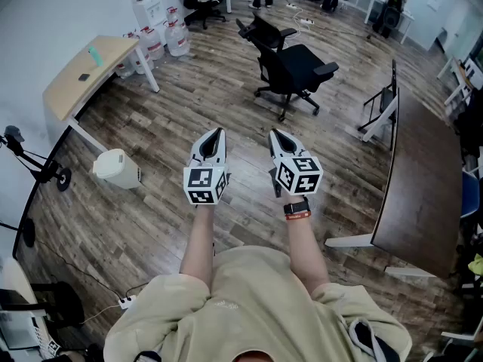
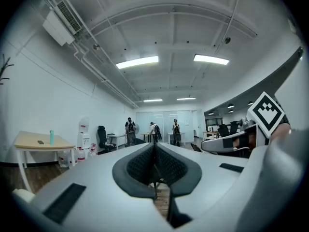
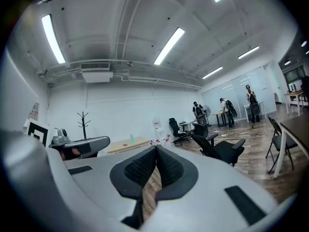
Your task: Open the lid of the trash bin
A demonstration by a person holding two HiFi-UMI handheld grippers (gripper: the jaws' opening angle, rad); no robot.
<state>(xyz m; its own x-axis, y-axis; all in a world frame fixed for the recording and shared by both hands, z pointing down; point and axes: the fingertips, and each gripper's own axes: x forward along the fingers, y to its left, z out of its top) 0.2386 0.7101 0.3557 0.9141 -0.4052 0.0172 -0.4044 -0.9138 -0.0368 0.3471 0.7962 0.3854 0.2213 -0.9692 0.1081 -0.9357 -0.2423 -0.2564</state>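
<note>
The trash bin (image 1: pixel 117 168) is small and white with its lid down. It stands on the wood floor beside a desk leg, at the left of the head view. My left gripper (image 1: pixel 216 132) is held in the air to the right of the bin and well apart from it, jaws shut on nothing. My right gripper (image 1: pixel 275 133) hovers beside it, also shut and empty. In the left gripper view the left gripper (image 2: pixel 154 146) points level across the room. The right gripper (image 3: pixel 156 150) in the right gripper view does the same. Neither gripper view shows the bin.
A light wooden desk (image 1: pixel 87 66) stands behind the bin, with water jugs (image 1: pixel 162 32) beyond it. A black office chair (image 1: pixel 294 66) is ahead, and a long dark table (image 1: pixel 423 179) runs along the right. A power strip and cable (image 1: pixel 124 302) lie by my feet.
</note>
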